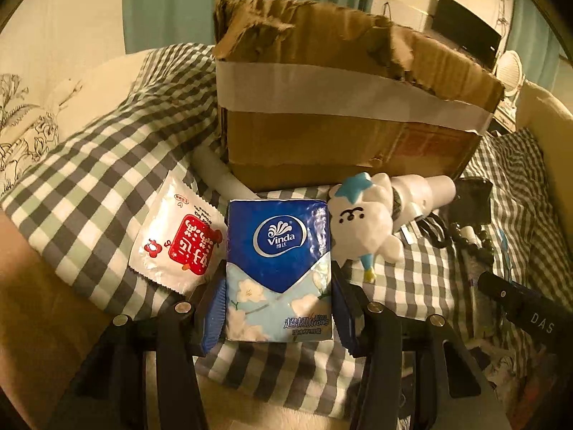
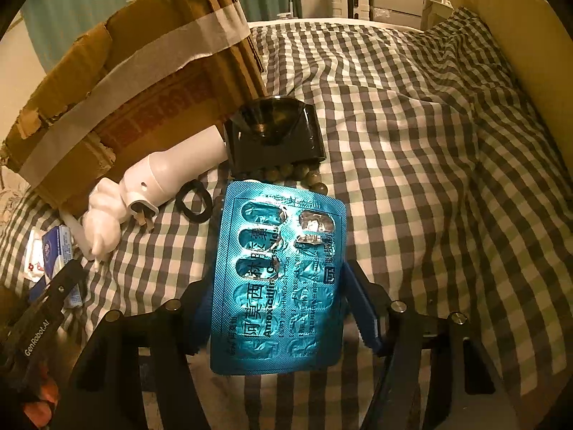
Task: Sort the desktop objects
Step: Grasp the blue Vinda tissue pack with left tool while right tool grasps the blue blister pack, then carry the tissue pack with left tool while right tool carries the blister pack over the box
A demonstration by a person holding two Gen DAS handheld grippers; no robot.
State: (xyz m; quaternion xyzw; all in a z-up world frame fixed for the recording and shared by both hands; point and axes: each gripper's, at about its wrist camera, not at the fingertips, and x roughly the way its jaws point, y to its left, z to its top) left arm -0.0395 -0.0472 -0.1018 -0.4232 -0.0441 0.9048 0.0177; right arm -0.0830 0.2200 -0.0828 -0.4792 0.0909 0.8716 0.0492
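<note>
In the left wrist view my left gripper [image 1: 278, 274] is shut on a blue Vinda tissue pack [image 1: 279, 251], its blue pads pressed against both long sides. The pack sits just above the checked cloth [image 1: 107, 186], in front of a torn cardboard box [image 1: 340, 114]. In the right wrist view my right gripper [image 2: 276, 279] is shut on a teal amoxicillin blister pack [image 2: 279, 268], a finger against each long edge. Some of its blisters are burst. The left gripper [image 2: 53, 297] with the tissue pack [image 2: 57, 247] shows at the far left.
A red-and-white sachet [image 1: 179, 240] lies left of the tissue pack, a white cloud figure [image 1: 361, 222] and white bottle [image 1: 426, 190] right of it. Beyond the blister pack sit a black container [image 2: 275, 132], brown beads [image 2: 297, 172] and a black hair tie [image 2: 195, 202]. Checked bedding [image 2: 429, 143] spreads right.
</note>
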